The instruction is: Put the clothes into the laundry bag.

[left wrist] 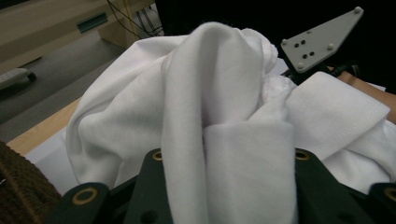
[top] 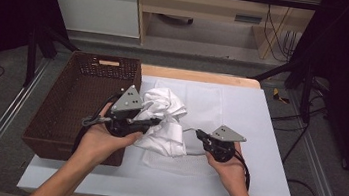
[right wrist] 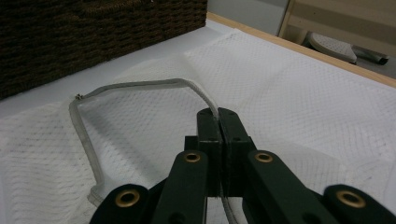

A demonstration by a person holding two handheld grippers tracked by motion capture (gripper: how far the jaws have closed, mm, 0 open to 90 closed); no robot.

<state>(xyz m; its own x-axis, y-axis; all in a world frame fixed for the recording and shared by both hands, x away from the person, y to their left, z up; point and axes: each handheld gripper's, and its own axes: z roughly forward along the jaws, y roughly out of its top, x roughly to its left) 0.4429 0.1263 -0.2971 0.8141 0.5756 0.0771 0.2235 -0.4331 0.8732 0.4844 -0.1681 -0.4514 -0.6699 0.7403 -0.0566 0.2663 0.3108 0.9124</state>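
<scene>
white cotton, a bunched garment (top: pixel 164 119), sat clamped in our left gripper (top: pixel 152 122) just above the mesh laundry bag (top: pixel 202 101) on the table (top: pixel 262 189), beside the wicker basket (top: pixel 79 101). our right gripper (top: pixel 200 133), jaws pinched shut on the bag's zipper edge (right wrist: pixel 140 85), held the mouth up. we judged the stuffing barely begun: the garment was still outside. both forearms reached forward, low and level.

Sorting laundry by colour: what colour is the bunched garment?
White; the garment shows best in the left gripper view.
</scene>
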